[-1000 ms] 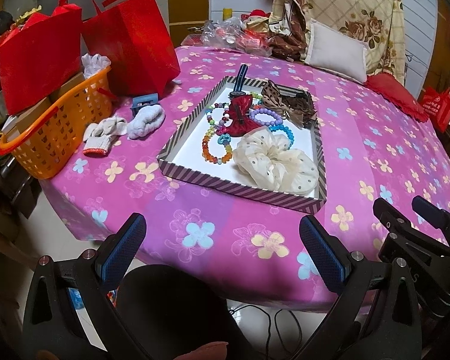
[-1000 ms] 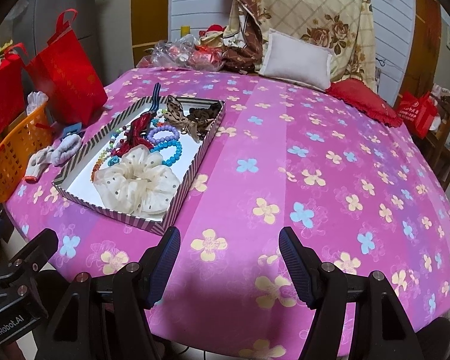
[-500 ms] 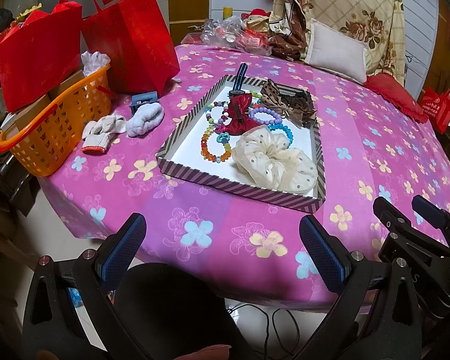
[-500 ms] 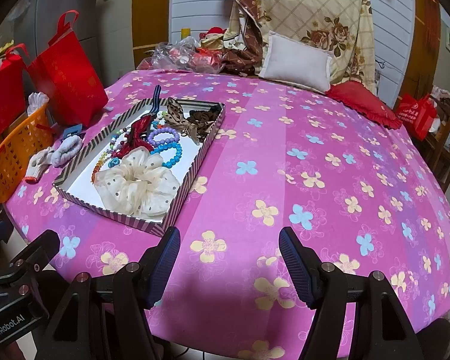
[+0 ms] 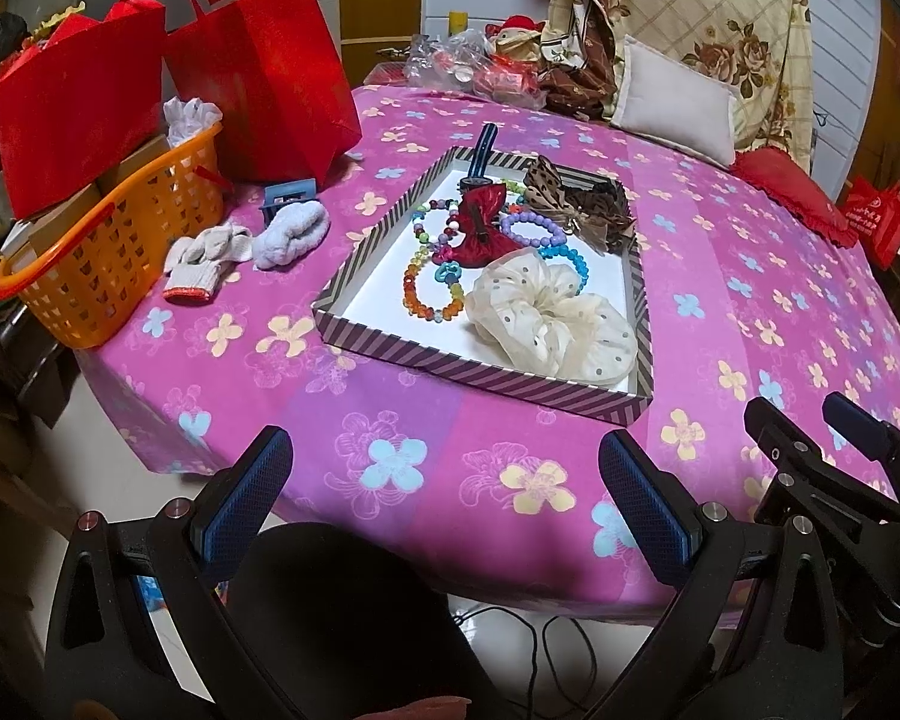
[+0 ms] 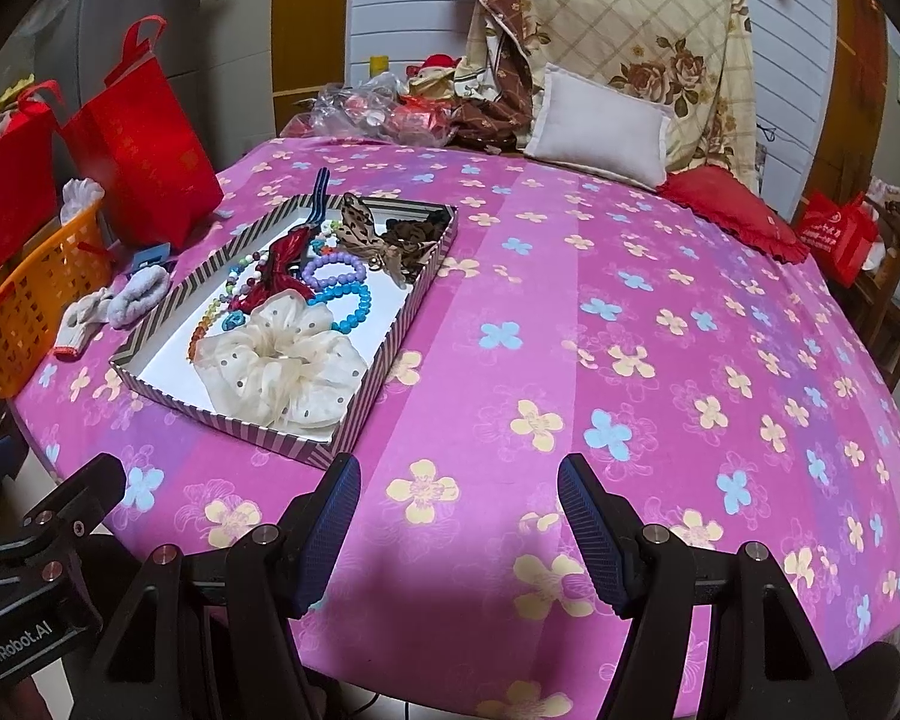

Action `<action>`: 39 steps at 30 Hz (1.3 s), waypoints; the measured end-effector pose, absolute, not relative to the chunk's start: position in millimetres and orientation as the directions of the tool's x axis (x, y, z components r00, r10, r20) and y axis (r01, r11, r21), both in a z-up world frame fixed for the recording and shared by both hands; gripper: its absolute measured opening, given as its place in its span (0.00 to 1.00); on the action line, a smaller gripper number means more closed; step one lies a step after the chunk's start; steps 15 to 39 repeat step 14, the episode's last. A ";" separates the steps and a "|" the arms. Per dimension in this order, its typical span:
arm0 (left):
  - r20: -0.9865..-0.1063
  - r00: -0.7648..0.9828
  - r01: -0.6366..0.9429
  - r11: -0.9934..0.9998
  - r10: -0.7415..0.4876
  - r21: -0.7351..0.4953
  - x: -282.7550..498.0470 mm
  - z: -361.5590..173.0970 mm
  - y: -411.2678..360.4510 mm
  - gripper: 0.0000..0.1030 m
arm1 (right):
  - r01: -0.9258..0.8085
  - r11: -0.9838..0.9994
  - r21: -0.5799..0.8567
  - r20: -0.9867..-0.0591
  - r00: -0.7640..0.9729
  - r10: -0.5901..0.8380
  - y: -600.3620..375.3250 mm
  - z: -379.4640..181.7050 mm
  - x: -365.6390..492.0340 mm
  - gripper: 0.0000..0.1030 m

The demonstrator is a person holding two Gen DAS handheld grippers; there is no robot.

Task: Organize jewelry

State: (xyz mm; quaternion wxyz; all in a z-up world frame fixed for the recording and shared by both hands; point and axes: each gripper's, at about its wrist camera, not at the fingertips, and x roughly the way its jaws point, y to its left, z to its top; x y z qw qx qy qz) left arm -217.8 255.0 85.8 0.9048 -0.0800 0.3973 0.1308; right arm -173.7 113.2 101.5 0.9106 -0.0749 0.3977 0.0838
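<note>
Left hand-held gripper [image 5: 444,492] wide, nothing between its pads. Right hand-held gripper [image 6: 459,516] wide, nothing held. Both hover at near edge of tabletop [image 6: 630,312]. Striped tray [image 5: 480,369] on tabletop holds bracelets [image 5: 432,294], cream scrunchie [image 5: 555,318], red bow [image 5: 480,228].

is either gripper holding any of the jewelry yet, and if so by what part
Nothing is held. The left gripper and right gripper both stand open over the tablecloth's near edge, nothing between their pads. The scrunchie and bracelets lie in the striped tray.
</note>
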 end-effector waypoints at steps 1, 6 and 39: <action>-0.740 0.650 -0.299 0.953 0.172 -0.041 -217.5 86.0 255.7 0.99 | -0.214 0.974 -0.068 -0.738 0.668 0.095 113.4 101.3 -173.7 0.64; -0.738 0.651 -0.299 0.954 0.175 -0.037 -217.4 86.5 255.9 0.99 | -0.221 0.974 -0.055 -0.738 0.666 0.110 109.4 100.6 -174.6 0.64; -0.721 0.660 -0.308 0.951 0.213 0.000 -219.3 99.1 245.1 0.99 | -0.209 0.978 -0.007 -0.742 0.656 0.135 89.1 102.4 -171.4 0.64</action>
